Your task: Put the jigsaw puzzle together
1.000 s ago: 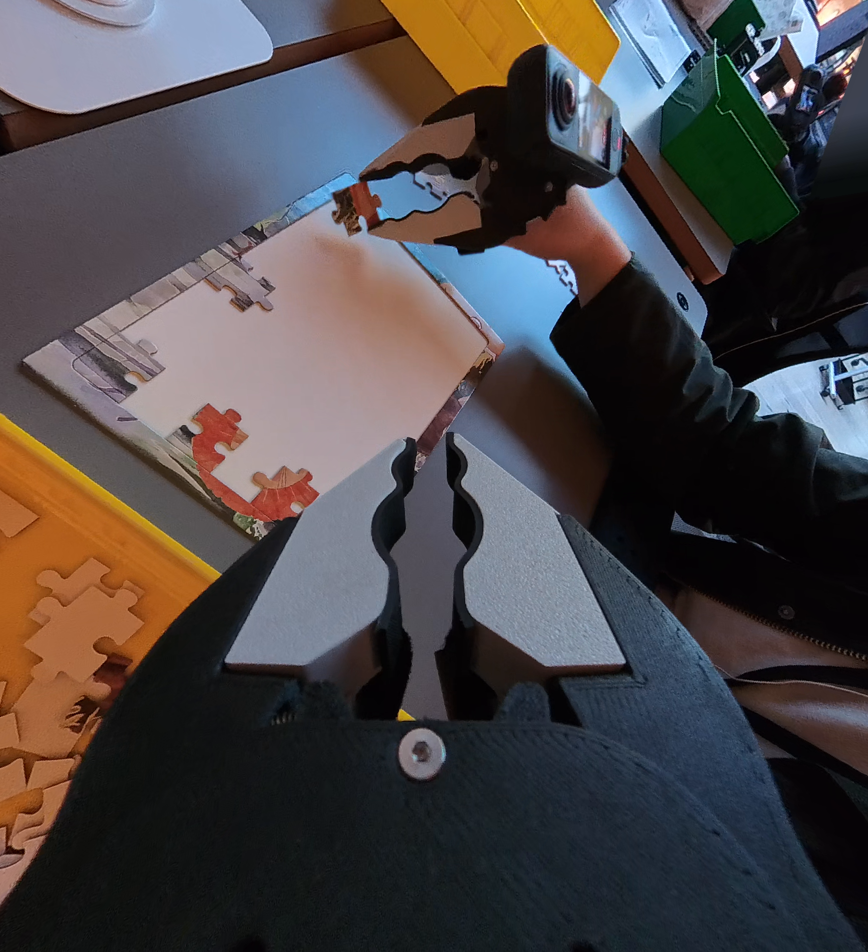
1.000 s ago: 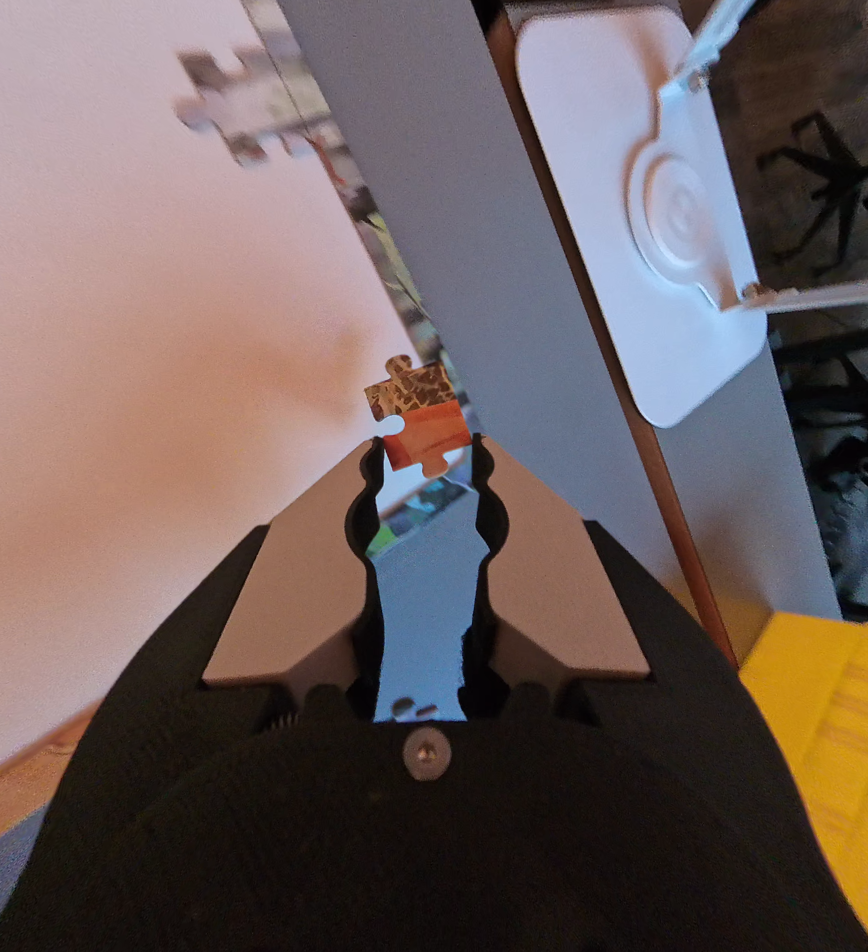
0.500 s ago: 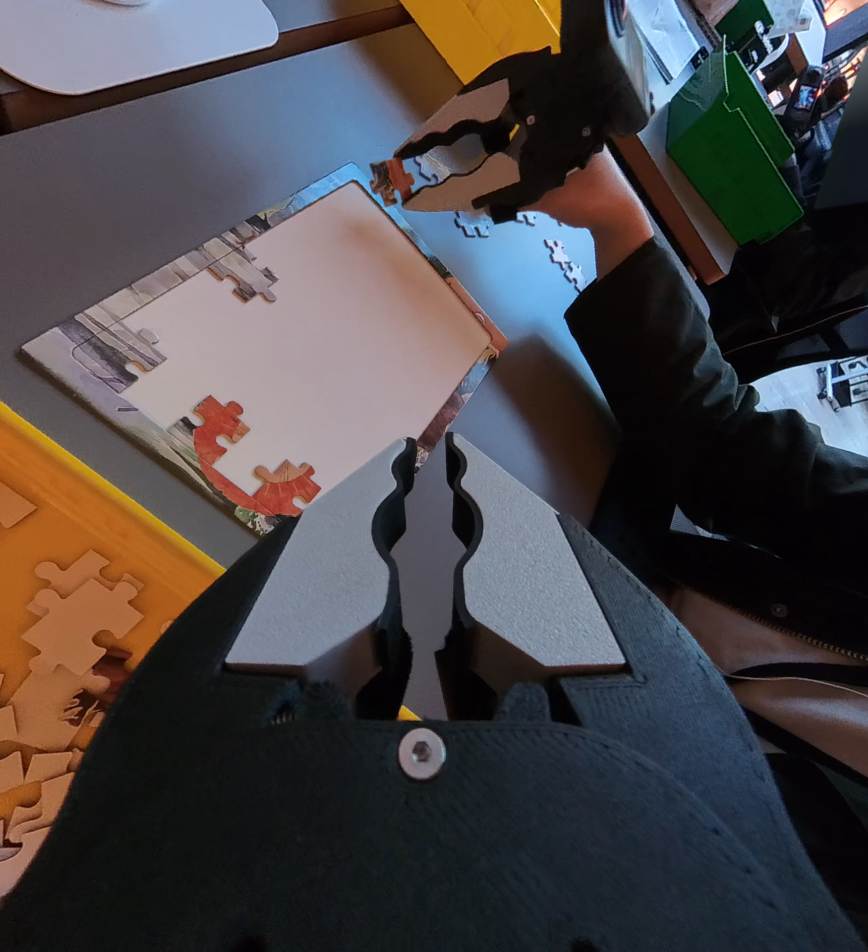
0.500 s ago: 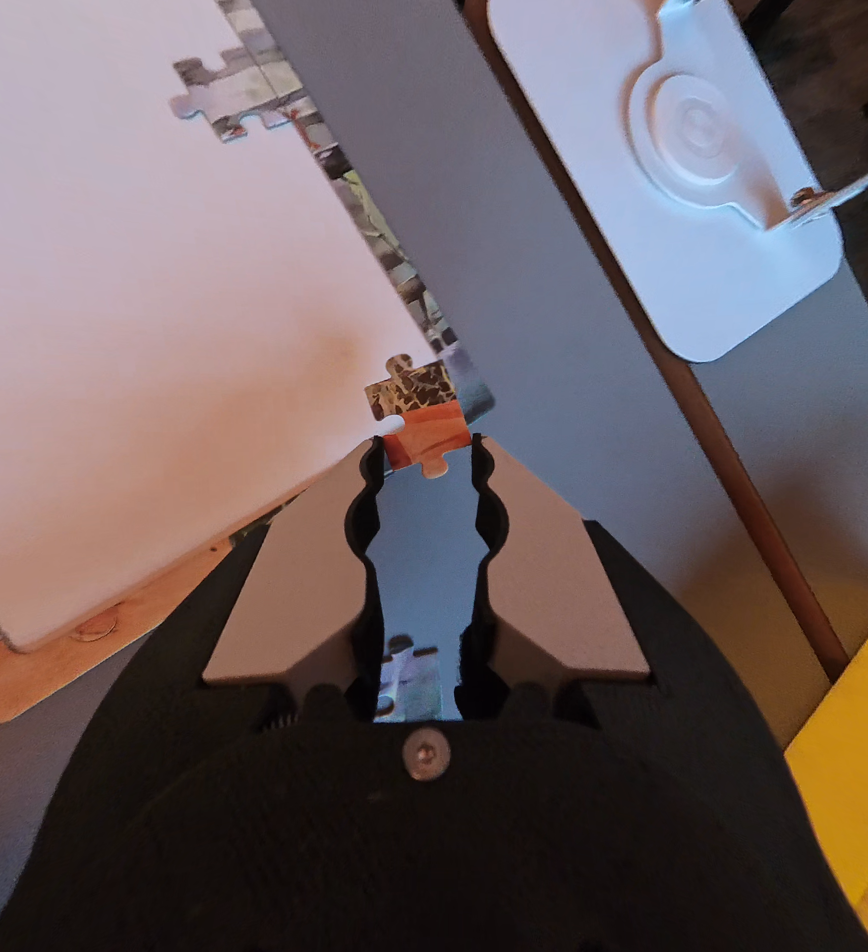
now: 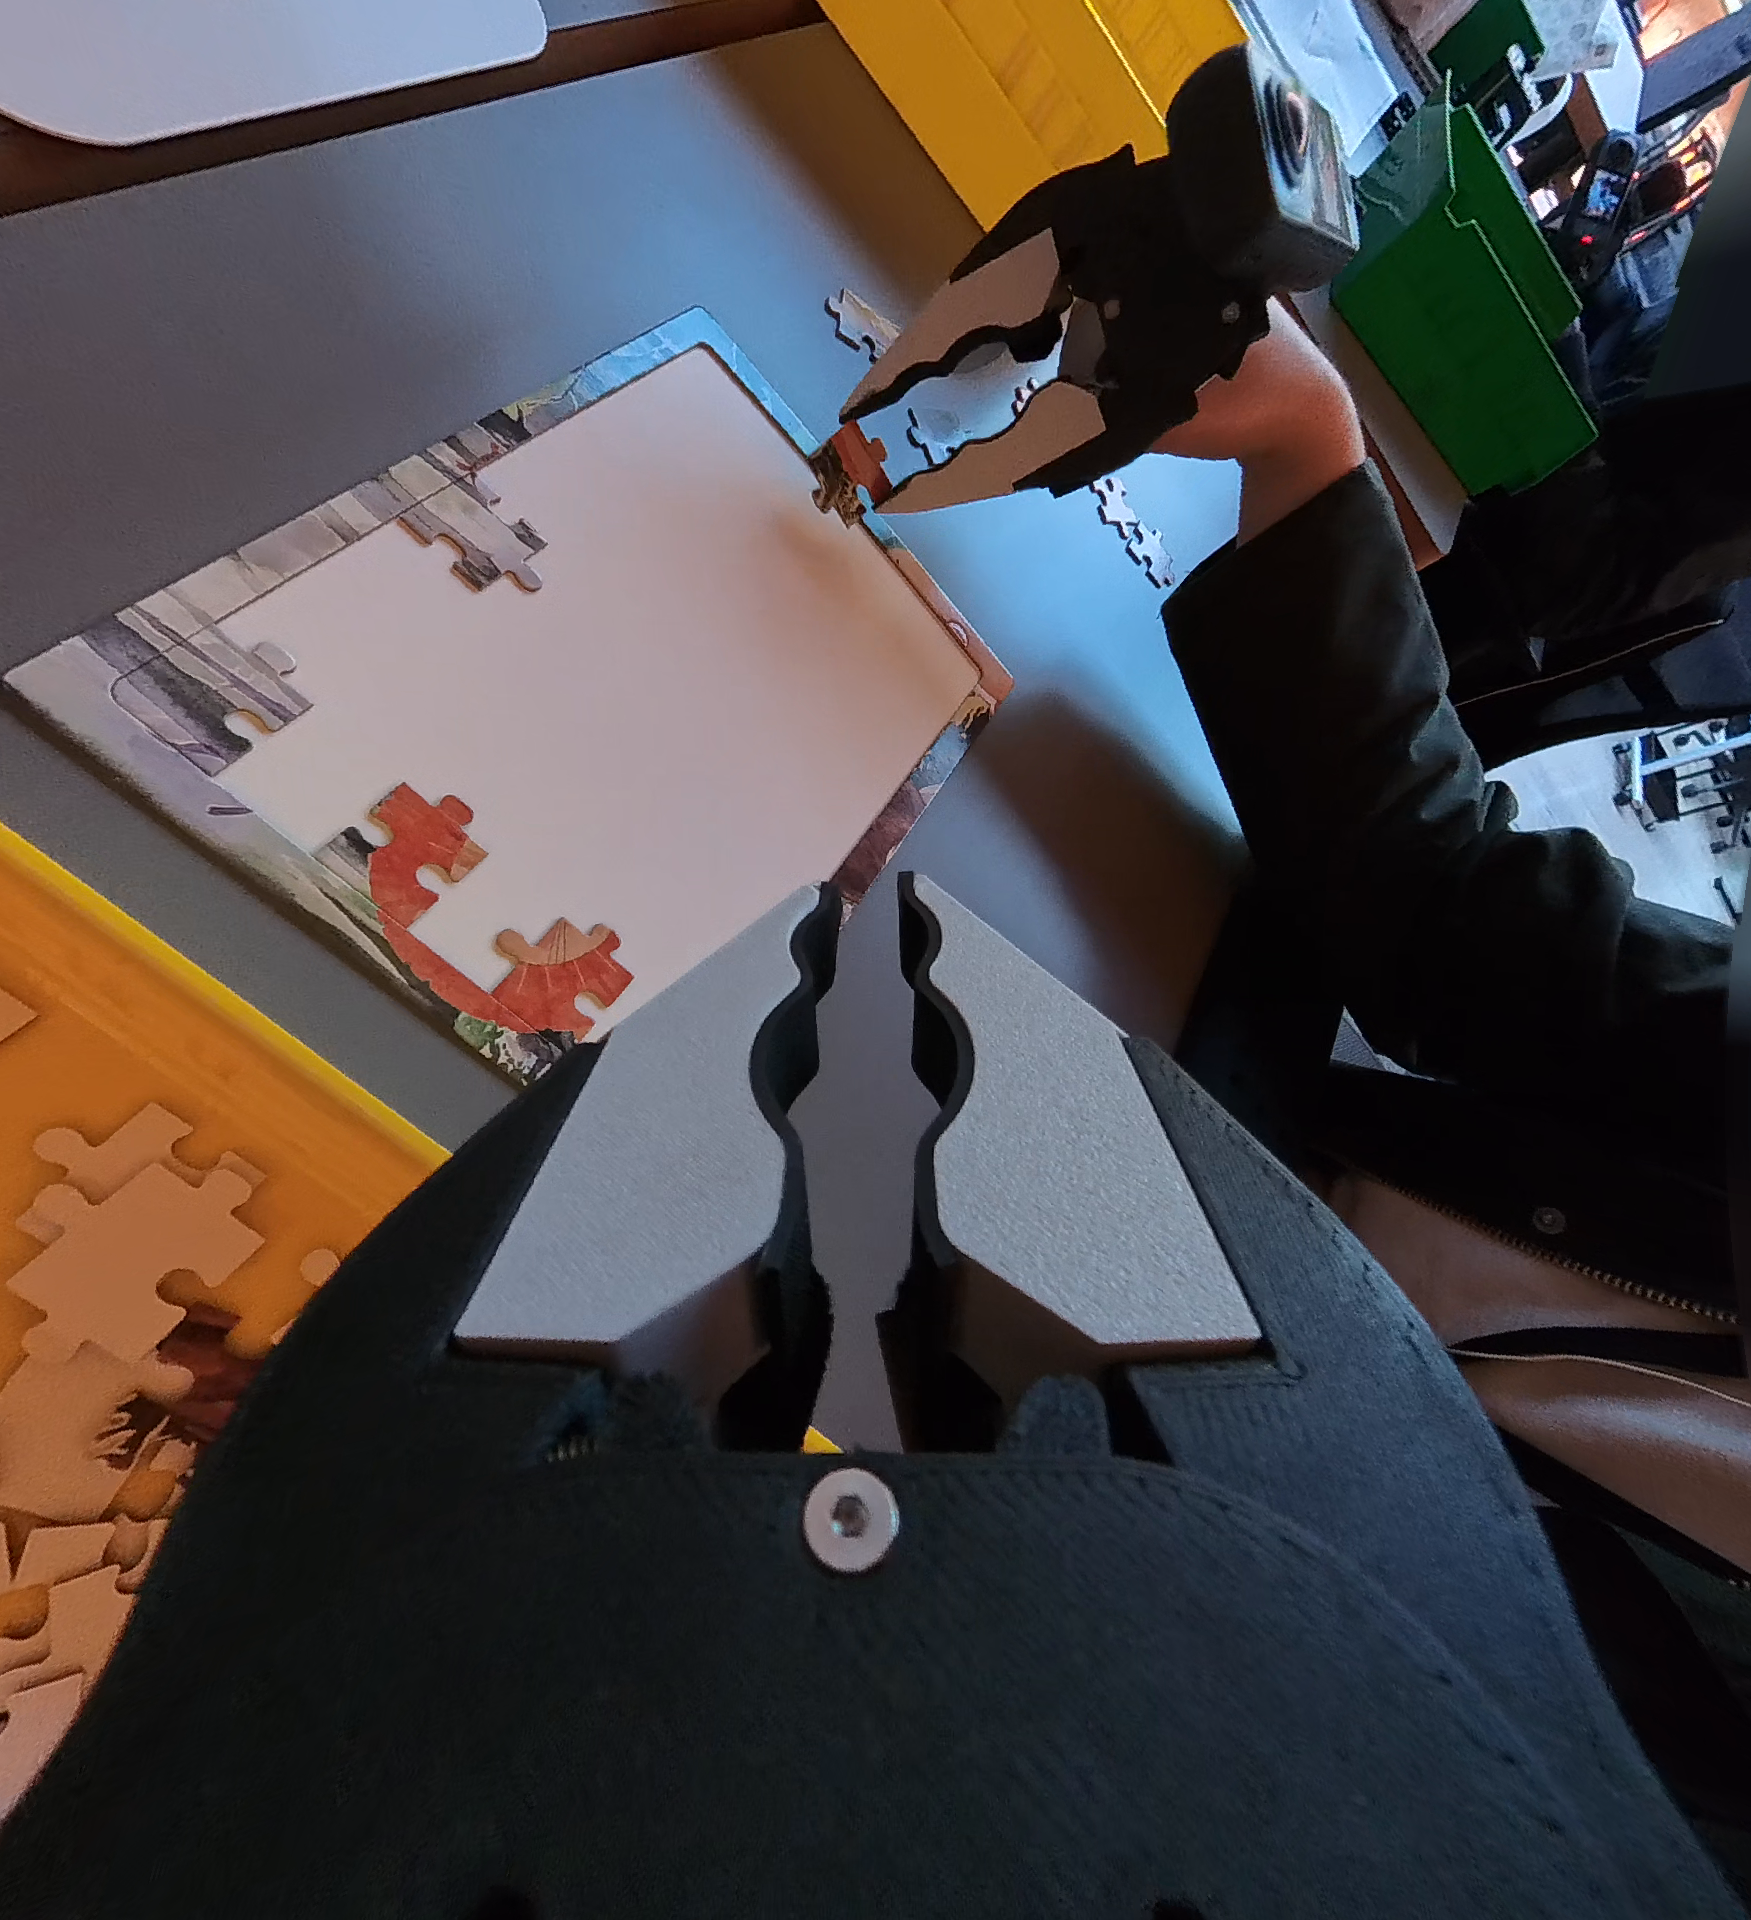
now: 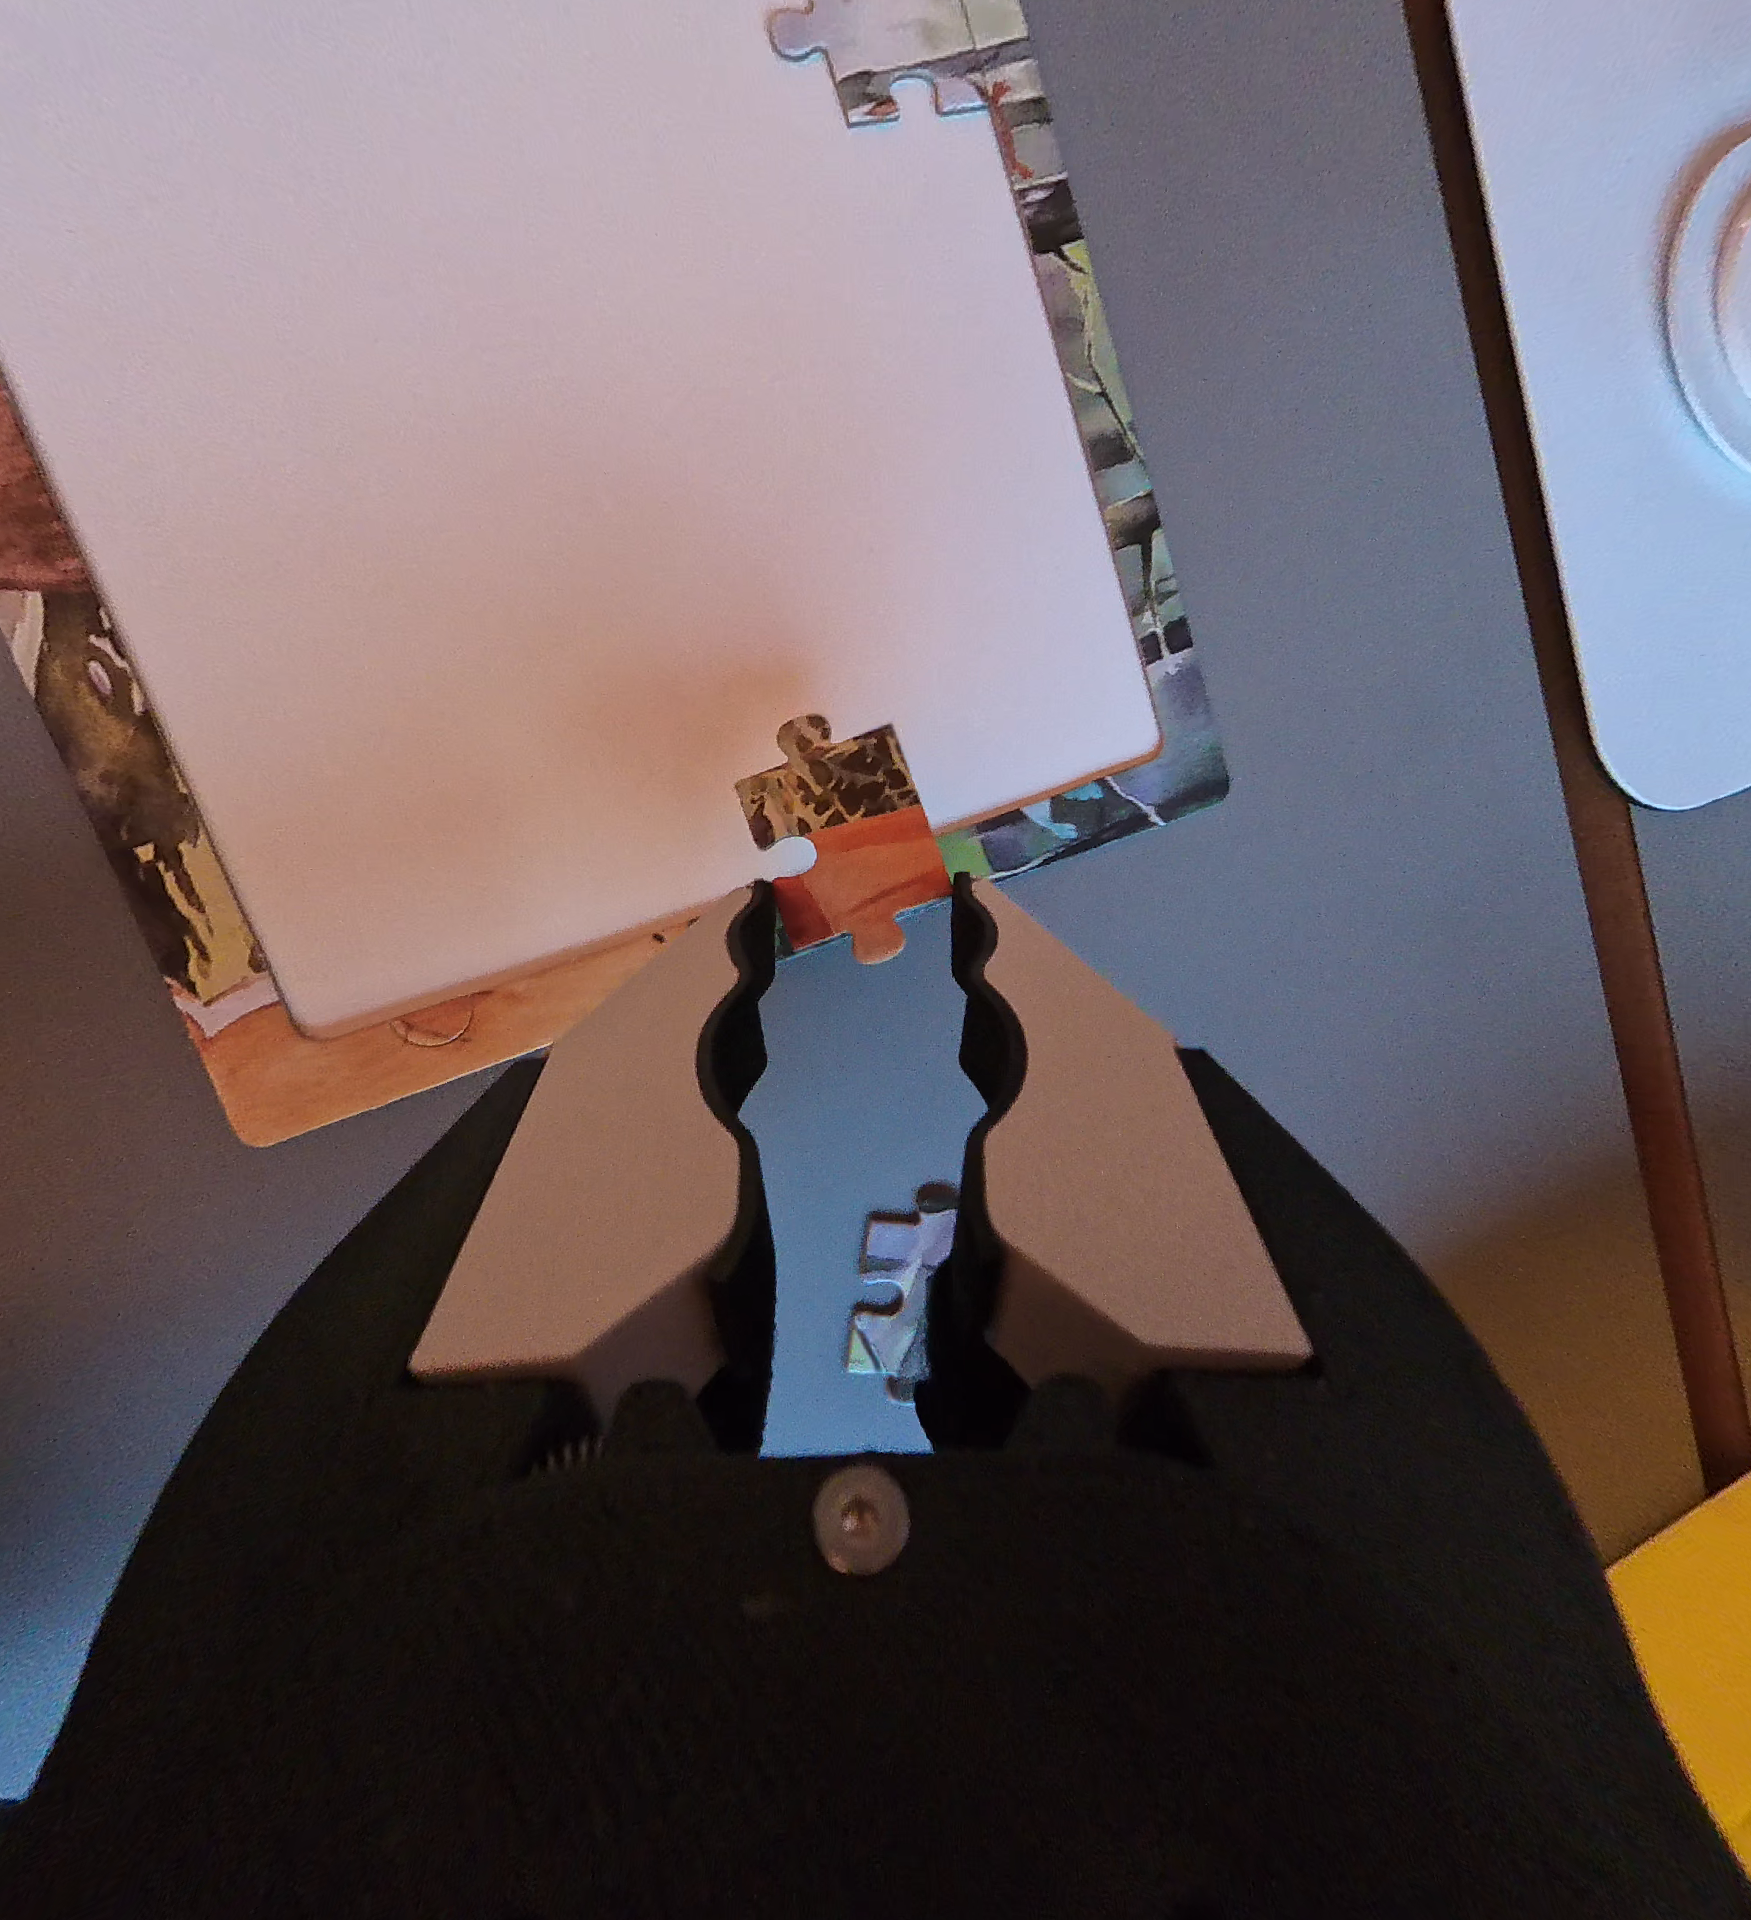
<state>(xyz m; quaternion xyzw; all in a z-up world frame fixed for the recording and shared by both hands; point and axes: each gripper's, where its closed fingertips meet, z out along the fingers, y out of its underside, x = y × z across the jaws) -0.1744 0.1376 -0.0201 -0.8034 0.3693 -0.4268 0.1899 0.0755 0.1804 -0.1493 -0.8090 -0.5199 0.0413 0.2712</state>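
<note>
The puzzle board [image 5: 622,665] lies on the grey table, with a white middle and a picture frame. It also shows in the right wrist view [image 6: 538,416]. Red pieces [image 5: 424,852] and grey pieces [image 5: 481,540] sit along its edges. My right gripper [image 6: 860,883] is shut on a puzzle piece [image 6: 845,821], orange and dark-patterned, and holds it at the board's edge near a corner. The left wrist view shows that gripper [image 5: 876,468] and piece [image 5: 843,473] at the board's far right edge. My left gripper [image 5: 866,894] is empty, with its jaws nearly together, above the board's near corner.
A yellow tray [image 5: 175,997] with several loose pieces, back side up, stands at the left. Loose pieces [image 5: 1131,520] lie on the table right of the board; one [image 6: 902,1278] lies under my right gripper. A yellow box [image 5: 1037,73], a green box [image 5: 1453,301] and a white base plate [image 6: 1681,416] stand around. A dark sleeve [image 5: 1370,779] is at the right. The grippers' ends are close to 30 cm from one another.
My right gripper has carried the piece back along the board to its edge near the corner and lowered it. My left gripper has stayed still.
</note>
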